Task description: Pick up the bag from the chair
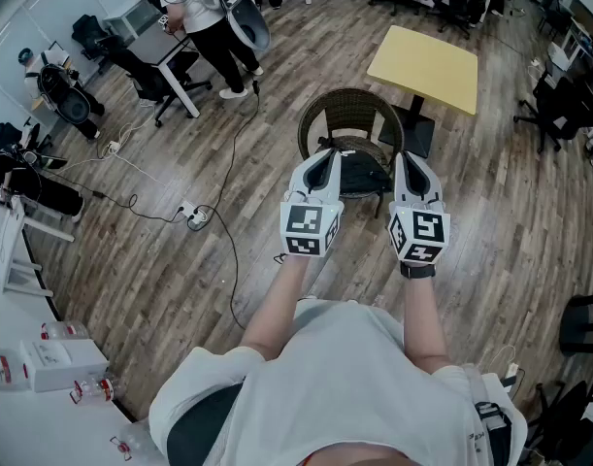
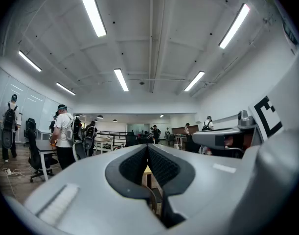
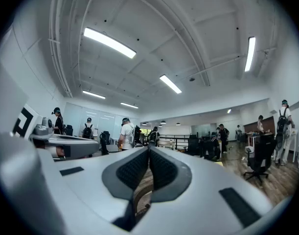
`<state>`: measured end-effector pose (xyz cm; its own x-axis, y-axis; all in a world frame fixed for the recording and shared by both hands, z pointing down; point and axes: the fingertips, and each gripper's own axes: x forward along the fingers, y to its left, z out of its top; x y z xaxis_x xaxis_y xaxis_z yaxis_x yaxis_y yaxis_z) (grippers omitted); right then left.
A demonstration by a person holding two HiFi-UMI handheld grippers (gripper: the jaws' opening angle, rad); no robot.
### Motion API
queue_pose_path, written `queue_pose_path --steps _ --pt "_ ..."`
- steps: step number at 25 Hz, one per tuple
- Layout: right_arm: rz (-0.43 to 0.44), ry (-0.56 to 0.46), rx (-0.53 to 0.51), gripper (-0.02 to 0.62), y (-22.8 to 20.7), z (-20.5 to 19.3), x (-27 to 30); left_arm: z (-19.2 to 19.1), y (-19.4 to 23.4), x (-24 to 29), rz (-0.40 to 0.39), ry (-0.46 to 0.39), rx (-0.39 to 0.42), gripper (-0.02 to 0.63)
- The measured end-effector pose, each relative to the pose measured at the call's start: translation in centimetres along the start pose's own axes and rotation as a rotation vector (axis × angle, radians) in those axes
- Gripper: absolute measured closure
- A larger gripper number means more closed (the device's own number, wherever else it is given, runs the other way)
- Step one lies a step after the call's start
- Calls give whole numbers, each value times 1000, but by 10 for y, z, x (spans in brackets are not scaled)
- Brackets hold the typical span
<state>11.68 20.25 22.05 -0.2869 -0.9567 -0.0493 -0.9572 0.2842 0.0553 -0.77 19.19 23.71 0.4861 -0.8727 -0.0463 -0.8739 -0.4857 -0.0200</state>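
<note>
Left gripper [image 1: 326, 153]: the jaws are fully closed, pad against pad, with nothing between them. It is held level, over the left side of the chair in the head view.
Right gripper [image 1: 409, 159]: also closed tight and empty. It is level, beside the left one and a little apart, over the right side of the chair.
Bag [image 1: 360, 174]: black. It lies on the chair seat and shows between the two grippers in the head view. Neither gripper has hold of it.
Chair [image 1: 350, 99]: brown wicker with a round back. It stands on the wood floor, just in front of the table.
Table [image 1: 427, 66]: square yellow top, behind the chair.
Cable [image 1: 230, 163]: black. It runs over the floor at the left of the chair, near a white power strip [image 1: 191, 215].
</note>
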Motion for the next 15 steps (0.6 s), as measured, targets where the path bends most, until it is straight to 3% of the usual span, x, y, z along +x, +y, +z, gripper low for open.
queue_pose_path --steps 4,9,15 --pt "29 -41 -22 581 -3 6 -4 1 -9 6 2 2 0 595" --pt "39 -17 -67 581 -16 0 -12 -3 -23 11 55 11 26 594" --pt "25 -5 -41 581 -43 -8 -25 -8 -47 10 51 24 28 594"
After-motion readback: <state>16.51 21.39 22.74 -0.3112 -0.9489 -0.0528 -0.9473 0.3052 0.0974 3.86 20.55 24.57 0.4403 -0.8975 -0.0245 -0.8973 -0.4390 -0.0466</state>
